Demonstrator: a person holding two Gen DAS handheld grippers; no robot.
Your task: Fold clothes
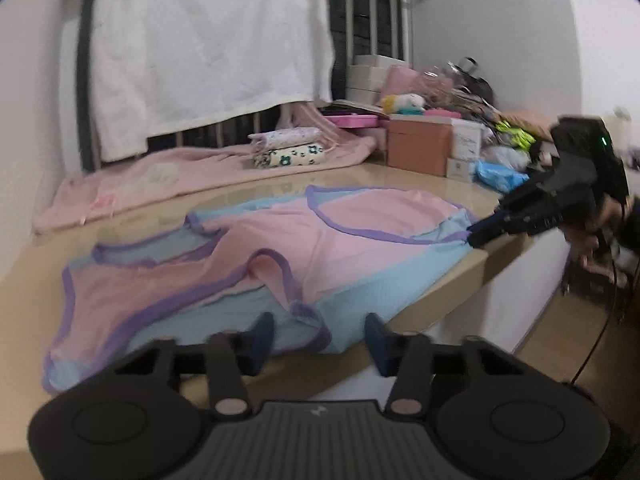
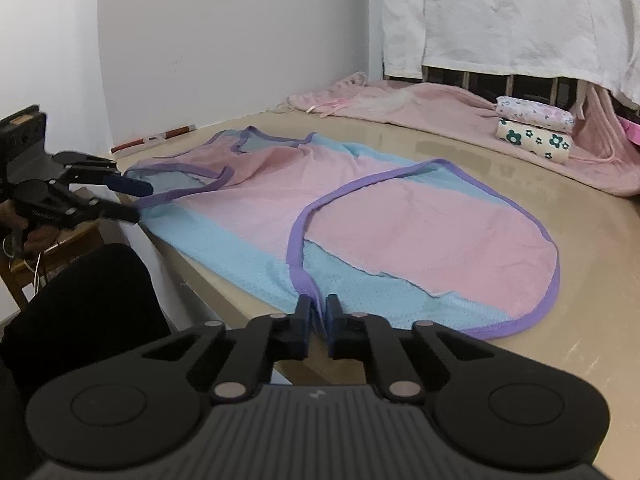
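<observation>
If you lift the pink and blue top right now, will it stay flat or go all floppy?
Probably floppy: the pink and blue top looks like thin mesh and already lies in soft wrinkles on the table. It likely weighs very little. The right hand-held gripper pinches just the purple-trimmed edge, so the rest would probably sag and drag, and the open left hand-held gripper may need to help.

Home bedroom: plush toy, folded laundry, pink blanket.
</observation>
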